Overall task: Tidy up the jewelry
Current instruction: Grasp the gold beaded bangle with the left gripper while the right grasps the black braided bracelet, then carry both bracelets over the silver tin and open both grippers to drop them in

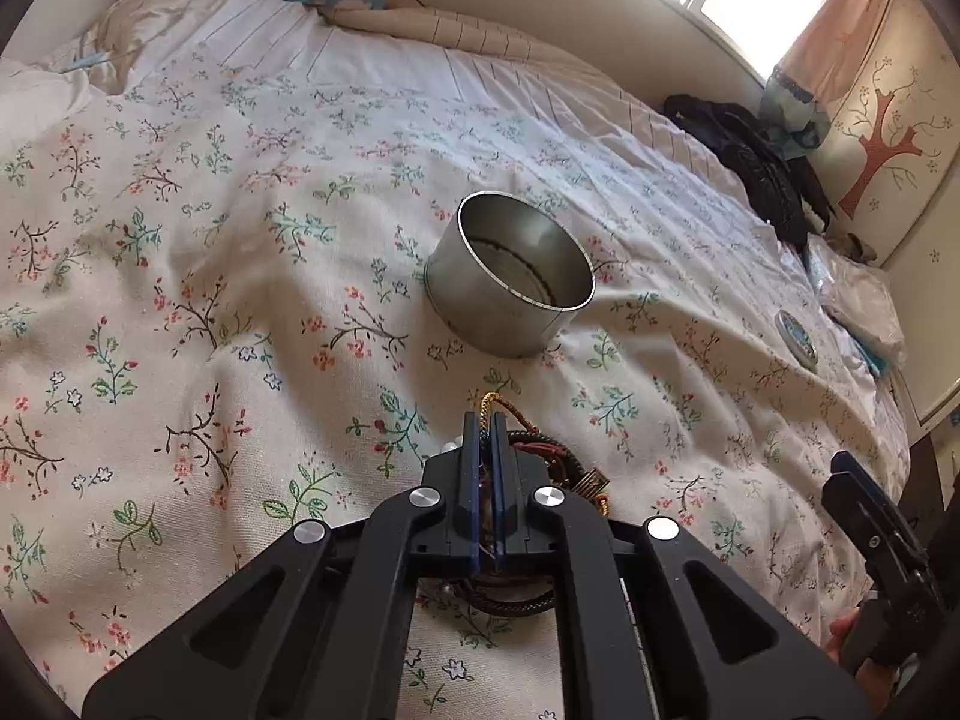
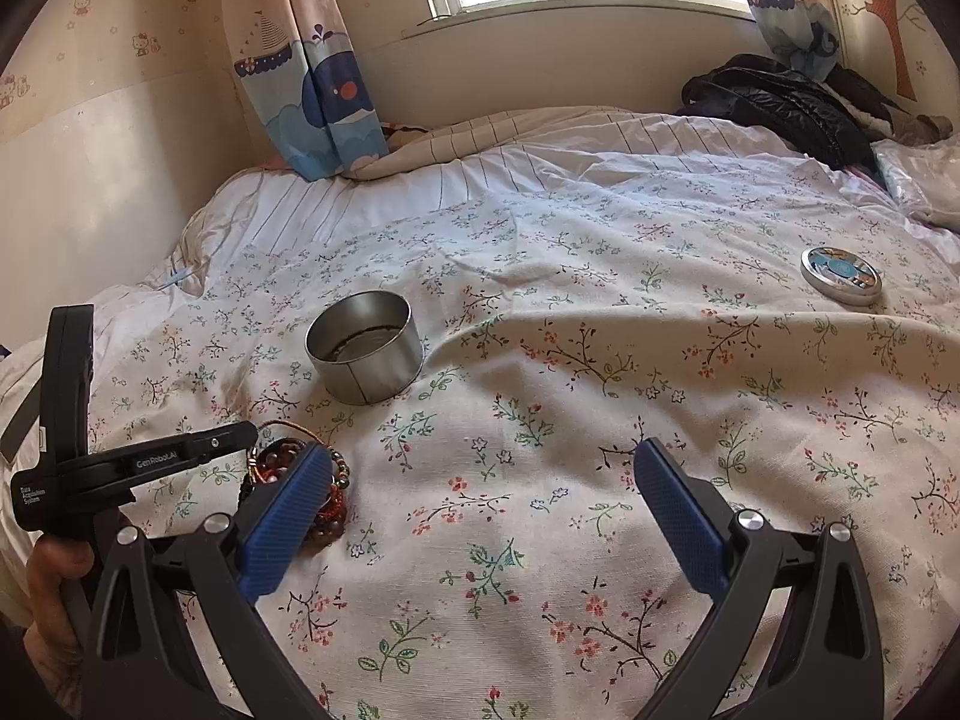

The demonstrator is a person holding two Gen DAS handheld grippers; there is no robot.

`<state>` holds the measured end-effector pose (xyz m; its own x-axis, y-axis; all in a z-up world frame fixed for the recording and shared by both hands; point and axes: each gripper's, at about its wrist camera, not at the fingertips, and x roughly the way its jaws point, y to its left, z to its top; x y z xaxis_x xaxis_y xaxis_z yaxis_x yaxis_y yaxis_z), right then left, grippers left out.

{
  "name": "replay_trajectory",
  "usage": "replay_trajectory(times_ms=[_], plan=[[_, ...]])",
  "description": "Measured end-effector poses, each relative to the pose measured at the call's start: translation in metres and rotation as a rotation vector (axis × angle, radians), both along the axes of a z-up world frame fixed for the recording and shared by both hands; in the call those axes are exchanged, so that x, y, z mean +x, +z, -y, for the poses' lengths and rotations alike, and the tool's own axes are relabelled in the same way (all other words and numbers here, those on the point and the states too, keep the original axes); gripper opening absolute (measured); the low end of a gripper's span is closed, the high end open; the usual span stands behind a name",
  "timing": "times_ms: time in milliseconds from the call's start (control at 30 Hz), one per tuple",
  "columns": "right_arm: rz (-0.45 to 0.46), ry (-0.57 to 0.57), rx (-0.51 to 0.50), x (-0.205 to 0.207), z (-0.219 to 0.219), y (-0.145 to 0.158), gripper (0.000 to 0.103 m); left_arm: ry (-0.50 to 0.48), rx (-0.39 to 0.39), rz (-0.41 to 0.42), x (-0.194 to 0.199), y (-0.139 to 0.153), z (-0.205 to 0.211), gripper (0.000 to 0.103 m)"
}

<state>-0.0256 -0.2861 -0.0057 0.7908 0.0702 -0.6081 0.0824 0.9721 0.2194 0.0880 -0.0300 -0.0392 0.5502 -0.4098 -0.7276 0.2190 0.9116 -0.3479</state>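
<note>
A round open metal tin (image 1: pixel 513 276) stands on the floral bedspread, with a dark beaded strand inside; it also shows in the right wrist view (image 2: pixel 366 348). A pile of bracelets (image 1: pixel 552 462) with beads and red and gold cords lies just in front of the tin. My left gripper (image 1: pixel 487 426) is shut on the bracelet pile, its pads pressed together over it. In the right wrist view the left gripper (image 2: pixel 240 435) sits over the bracelets (image 2: pixel 327 498). My right gripper (image 2: pixel 480 480) is open and empty above bare bedspread, right of the pile.
The tin's lid (image 2: pixel 840 275) lies flat at the far right of the bed, also in the left wrist view (image 1: pixel 797 337). A black jacket (image 2: pixel 780 102) and a plastic bag (image 2: pixel 924 180) lie at the back right. A wall, curtains and a window are behind.
</note>
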Motion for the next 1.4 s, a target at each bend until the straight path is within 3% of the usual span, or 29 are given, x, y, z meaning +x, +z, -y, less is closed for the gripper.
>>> replay_trajectory(times_ms=[200, 367, 467, 600, 733, 1000, 1067, 1100, 1167, 1333, 1400], plan=[[-0.012, 0.041, -0.02, 0.002, -0.009, -0.001, 0.097, 0.001, -0.111, 0.051, -0.007, 0.015, -0.013, 0.003], [-0.035, 0.205, -0.039, 0.013, -0.038, -0.006, 0.097, 0.045, -0.187, 0.096, -0.012, 0.028, -0.029, 0.003], [-0.055, 0.306, -0.018, 0.025, -0.053, -0.014, 0.097, 0.095, -0.185, 0.13, -0.015, 0.034, -0.04, 0.003], [-0.075, 0.437, -0.029, 0.036, -0.084, -0.022, 0.097, 0.15, -0.152, 0.171, -0.019, 0.042, -0.051, 0.003], [-0.095, 0.528, -0.12, 0.046, -0.119, -0.032, 0.097, 0.156, -0.131, 0.179, -0.018, 0.044, -0.052, 0.003], [-0.2, 0.557, -0.268, 0.073, -0.154, -0.06, 0.097, 0.149, -0.102, 0.176, -0.018, 0.041, -0.049, 0.003], [-0.219, 0.567, -0.244, 0.078, -0.152, -0.063, 0.092, 0.166, -0.088, 0.171, -0.018, 0.04, -0.053, 0.003], [-0.227, 0.568, -0.237, 0.079, -0.151, -0.064, 0.079, 0.182, -0.081, 0.165, -0.018, 0.039, -0.057, 0.003], [-0.223, 0.569, -0.227, 0.08, -0.151, -0.064, 0.076, 0.2, -0.069, 0.131, -0.015, 0.033, -0.065, 0.003], [-0.183, 0.557, -0.193, 0.074, -0.14, -0.056, 0.072, 0.254, 0.092, 0.046, -0.003, 0.014, -0.065, 0.005], [-0.163, 0.546, -0.152, 0.073, -0.132, -0.051, 0.072, 0.256, 0.182, 0.018, 0.001, 0.005, -0.058, 0.018]])
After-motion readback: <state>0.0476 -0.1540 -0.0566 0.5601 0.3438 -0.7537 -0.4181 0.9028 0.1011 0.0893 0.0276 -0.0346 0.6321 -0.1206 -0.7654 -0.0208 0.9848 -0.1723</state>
